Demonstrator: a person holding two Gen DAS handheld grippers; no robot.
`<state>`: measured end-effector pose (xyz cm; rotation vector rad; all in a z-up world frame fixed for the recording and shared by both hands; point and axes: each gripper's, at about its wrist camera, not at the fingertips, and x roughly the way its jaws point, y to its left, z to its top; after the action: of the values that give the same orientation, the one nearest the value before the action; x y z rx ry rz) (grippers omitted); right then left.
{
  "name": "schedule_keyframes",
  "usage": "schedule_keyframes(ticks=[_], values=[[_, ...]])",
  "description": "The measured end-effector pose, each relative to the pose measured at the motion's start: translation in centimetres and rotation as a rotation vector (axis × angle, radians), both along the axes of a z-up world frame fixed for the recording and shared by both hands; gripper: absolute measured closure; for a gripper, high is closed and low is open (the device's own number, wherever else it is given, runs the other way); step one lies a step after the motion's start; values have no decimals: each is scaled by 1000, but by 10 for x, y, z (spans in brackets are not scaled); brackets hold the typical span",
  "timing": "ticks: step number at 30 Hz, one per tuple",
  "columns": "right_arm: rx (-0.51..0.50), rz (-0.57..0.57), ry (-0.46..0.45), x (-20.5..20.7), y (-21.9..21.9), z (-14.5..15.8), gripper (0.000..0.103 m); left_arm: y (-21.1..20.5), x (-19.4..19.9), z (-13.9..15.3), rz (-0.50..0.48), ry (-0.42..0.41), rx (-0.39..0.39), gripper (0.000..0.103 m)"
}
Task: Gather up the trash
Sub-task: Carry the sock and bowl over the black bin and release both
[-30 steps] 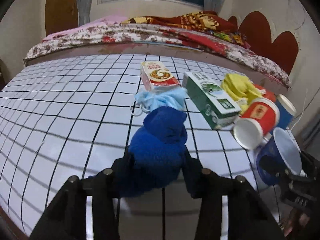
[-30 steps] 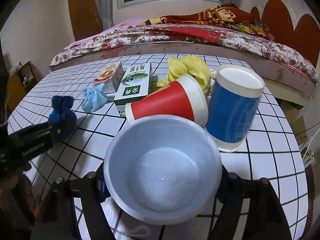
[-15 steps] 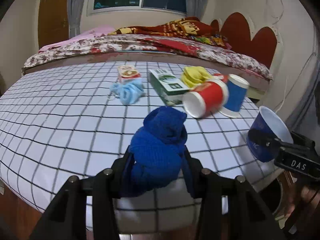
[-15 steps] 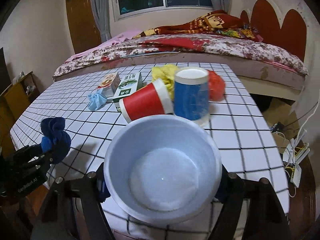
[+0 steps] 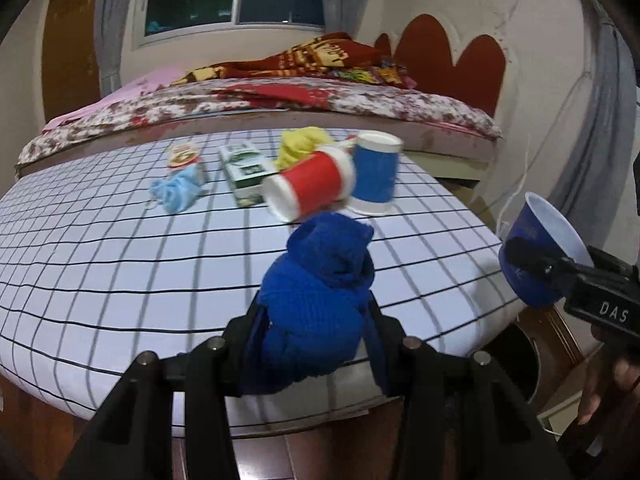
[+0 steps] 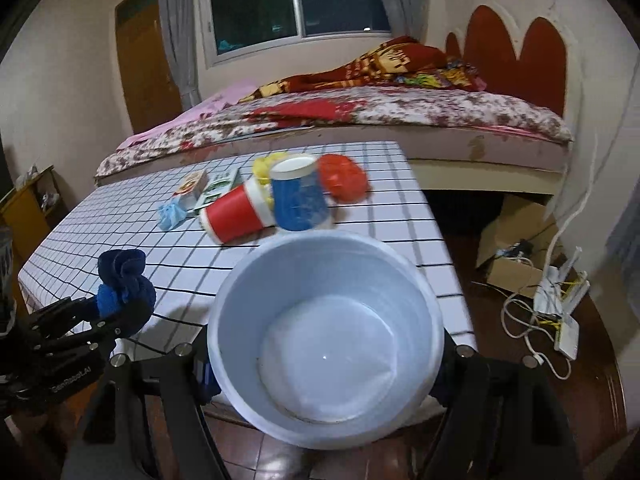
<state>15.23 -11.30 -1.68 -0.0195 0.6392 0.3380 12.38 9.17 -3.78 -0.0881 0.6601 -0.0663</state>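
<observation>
My left gripper [image 5: 316,312] is shut on a wad of dark blue cloth [image 5: 320,276], held over the near edge of the checked table [image 5: 100,240]. My right gripper [image 6: 324,344] is shut on a blue paper cup [image 6: 324,320] with a white, empty inside, held past the table's near right corner. On the far part of the table lie a red cup [image 5: 312,184] on its side, an upturned blue cup [image 5: 376,176], a green carton [image 5: 244,168], yellow cloth [image 5: 300,144], a light blue mask [image 5: 178,192] and a small carton [image 5: 184,156].
A bed [image 6: 360,116] runs behind the table. On the floor at the right are a cardboard box [image 6: 516,240] and white cables with adapters [image 6: 556,308]. A dark round opening [image 5: 516,360] shows low beside the table's right corner. A person's hand [image 5: 604,392] holds the right gripper.
Both grippers have drawn back from the trash pile toward the table's near edge, each keeping its load. The items on the table now look smaller and farther off.
</observation>
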Motion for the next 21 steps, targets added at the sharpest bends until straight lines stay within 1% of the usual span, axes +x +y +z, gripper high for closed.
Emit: schedule_keyframes(ticks=[7,15,21], values=[[-9,-56,-6,-16,-40,-1,26,-36,-3,2,-75,-5,17,57],[-28,-139,25,-29,-88,-15,26,-80,-11,-1,-175,-2,32,57],[-38,-191,44,-38,-124,-24,26,-111,-10,-6,-252,12,28,57]])
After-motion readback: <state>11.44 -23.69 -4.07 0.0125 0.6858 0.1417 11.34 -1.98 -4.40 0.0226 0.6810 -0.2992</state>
